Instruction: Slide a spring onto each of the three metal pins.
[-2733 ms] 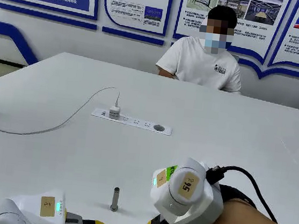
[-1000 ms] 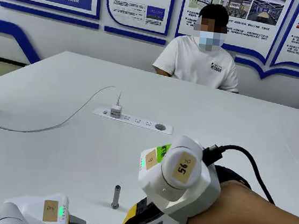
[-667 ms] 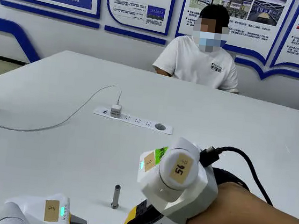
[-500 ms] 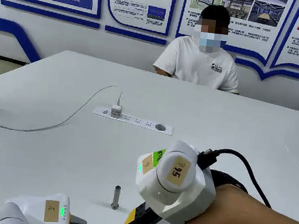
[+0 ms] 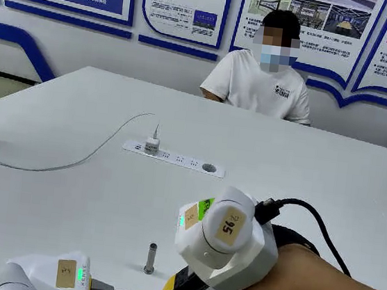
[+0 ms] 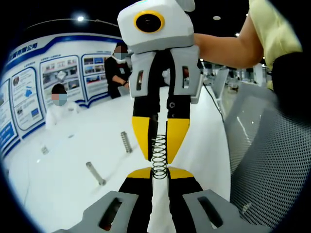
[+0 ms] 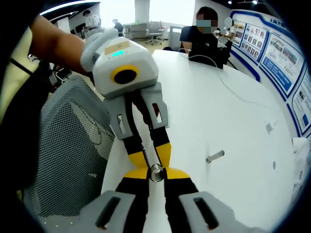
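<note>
Holding one coiled metal spring (image 6: 159, 154) between both tools, you have the left gripper (image 6: 159, 174) and the right gripper (image 7: 154, 173) tip to tip over the near edge of the white tabletop (image 5: 282, 162). In the left gripper view, the right gripper's yellow-tipped jaws stand narrow and pinch the spring along most of its length, while the left gripper's own jaws close on its lower end. In the right gripper view you look at the spring end-on, a small ring caught between the tips of the right jaws, with the left gripper's jaws narrow just beyond it. Whether a pin sits inside the coil cannot be told.

A short grey metal pin (image 5: 150, 258) stands upright and bare on the tabletop, near the grippers. In the left gripper view a second pin (image 6: 126, 142) sits beyond it, with spring coils along its shaft.

Farther across the tabletop lies a white power strip (image 5: 184, 162) with a small white plug (image 5: 152, 144) in it and a thin white cable (image 5: 87, 155) trailing left. A person in a white T-shirt (image 5: 259, 86) sits at the far side. A grey mesh chair (image 6: 272, 165) is beside you.
</note>
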Demonstrator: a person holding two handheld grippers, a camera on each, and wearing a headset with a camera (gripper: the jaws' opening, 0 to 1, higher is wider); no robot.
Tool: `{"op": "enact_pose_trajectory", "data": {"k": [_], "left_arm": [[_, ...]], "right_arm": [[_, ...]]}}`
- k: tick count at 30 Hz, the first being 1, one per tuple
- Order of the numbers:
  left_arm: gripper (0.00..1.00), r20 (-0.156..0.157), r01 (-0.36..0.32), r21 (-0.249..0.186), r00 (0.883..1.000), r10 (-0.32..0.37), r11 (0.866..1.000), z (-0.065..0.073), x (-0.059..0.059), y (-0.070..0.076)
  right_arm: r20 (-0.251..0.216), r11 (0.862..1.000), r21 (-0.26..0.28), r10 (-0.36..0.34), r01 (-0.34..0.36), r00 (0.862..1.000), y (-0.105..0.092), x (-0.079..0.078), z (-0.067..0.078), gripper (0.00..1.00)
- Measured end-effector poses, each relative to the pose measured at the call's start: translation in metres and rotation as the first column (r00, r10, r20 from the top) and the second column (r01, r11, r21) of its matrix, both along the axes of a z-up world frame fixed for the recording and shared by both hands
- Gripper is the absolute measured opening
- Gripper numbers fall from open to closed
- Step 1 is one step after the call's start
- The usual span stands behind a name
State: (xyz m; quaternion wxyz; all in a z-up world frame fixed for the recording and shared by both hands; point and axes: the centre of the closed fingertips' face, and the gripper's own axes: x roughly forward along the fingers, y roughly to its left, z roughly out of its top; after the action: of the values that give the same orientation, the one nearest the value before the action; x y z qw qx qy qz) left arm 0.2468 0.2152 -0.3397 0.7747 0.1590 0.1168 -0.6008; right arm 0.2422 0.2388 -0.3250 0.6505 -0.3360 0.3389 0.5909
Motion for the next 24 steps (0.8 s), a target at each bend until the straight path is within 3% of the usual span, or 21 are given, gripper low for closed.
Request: {"op": "enact_pose_trajectory", "data": {"k": [9,24], "left_arm": [[0.15,0.007,-0.017,0.007,1.000,0.017,1.000,0.000,0.002,0.003],[0.32,-0.043,-0.093,0.011,0.995,0.094,0.996,-0.011,0.010,0.019]], "right_arm": [[0.006,1.000,0.001,-0.005,0.005,1.000,0.002,0.003,0.003,0.12],[0.018,0.999,-0.015,-0.029,0.030,0.999,-0.006,0.016,0.011,0.12]]}}
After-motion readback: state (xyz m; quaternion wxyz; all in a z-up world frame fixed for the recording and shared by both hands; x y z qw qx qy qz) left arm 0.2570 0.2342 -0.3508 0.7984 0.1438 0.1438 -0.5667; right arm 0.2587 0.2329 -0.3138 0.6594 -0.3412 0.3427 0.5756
